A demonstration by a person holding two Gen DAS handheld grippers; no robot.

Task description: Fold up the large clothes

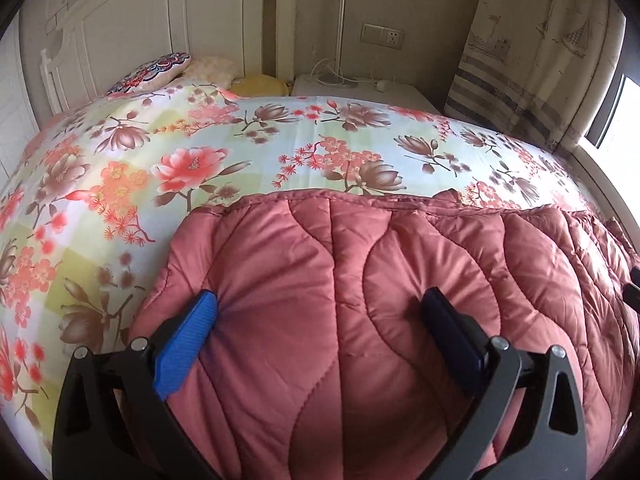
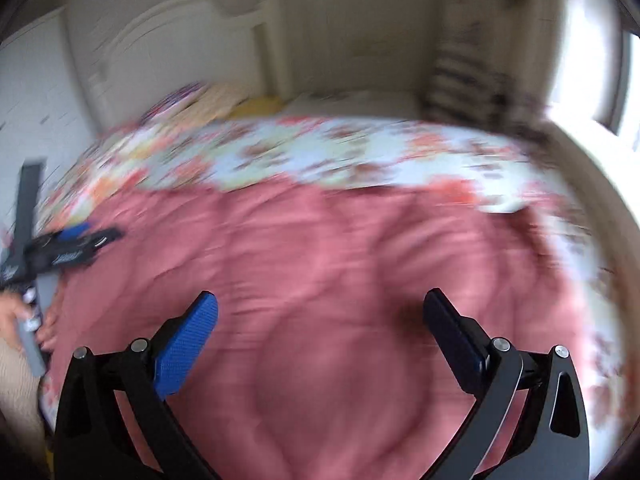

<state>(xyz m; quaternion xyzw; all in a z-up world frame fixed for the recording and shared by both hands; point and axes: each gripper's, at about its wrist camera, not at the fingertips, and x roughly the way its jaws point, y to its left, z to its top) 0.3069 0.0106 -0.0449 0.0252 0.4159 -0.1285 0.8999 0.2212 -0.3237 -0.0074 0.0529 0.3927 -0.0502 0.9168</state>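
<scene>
The work surface is a bed [image 1: 208,148] covered by a floral sheet, with a white headboard [image 1: 132,28] at the far left and a curtained window at the far right. A pink quilted coat [image 1: 360,280] lies spread flat across the near half of the bed, its far hem running straight from left to right. The padding is thick, with wavy stitch lines and a slight sheen.

Judged status: the garment appears laid out and smoothed; no completed fold is visible, so the folding steps remain.

The left gripper [image 1: 320,320] rests over the coat with jaws wide apart, grasping nothing. The right gripper [image 2: 320,320], in a motion-blurred view, is likewise fully spread and empty above the coat.
</scene>
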